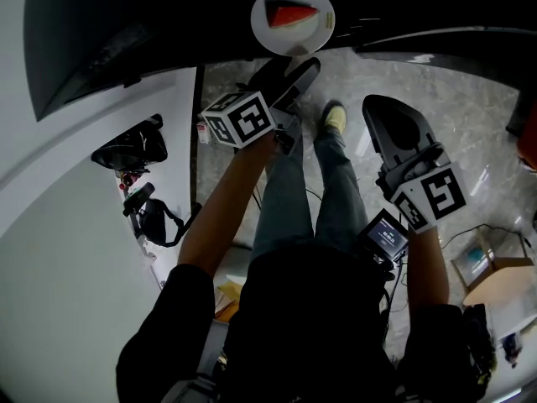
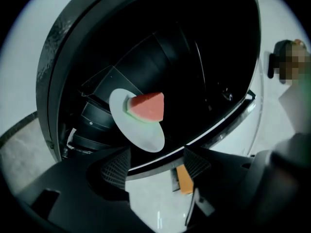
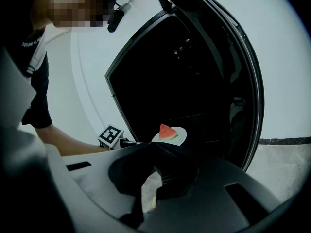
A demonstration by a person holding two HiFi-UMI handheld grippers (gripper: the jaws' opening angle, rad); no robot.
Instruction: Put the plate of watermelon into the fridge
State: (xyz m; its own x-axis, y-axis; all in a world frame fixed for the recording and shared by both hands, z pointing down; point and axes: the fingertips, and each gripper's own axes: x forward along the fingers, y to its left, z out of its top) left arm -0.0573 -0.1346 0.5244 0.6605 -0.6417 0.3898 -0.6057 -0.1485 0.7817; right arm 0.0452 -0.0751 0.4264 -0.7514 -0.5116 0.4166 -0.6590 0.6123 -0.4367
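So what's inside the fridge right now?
A white plate with one watermelon wedge on it. The rest of the fridge is too dark to read, and the plate hides what it rests on.

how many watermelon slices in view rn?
1. The watermelon slice lies on the white plate inside the dark fridge, just ahead of the left hand-held gripper. The fridge interior is too dark to rule out others.
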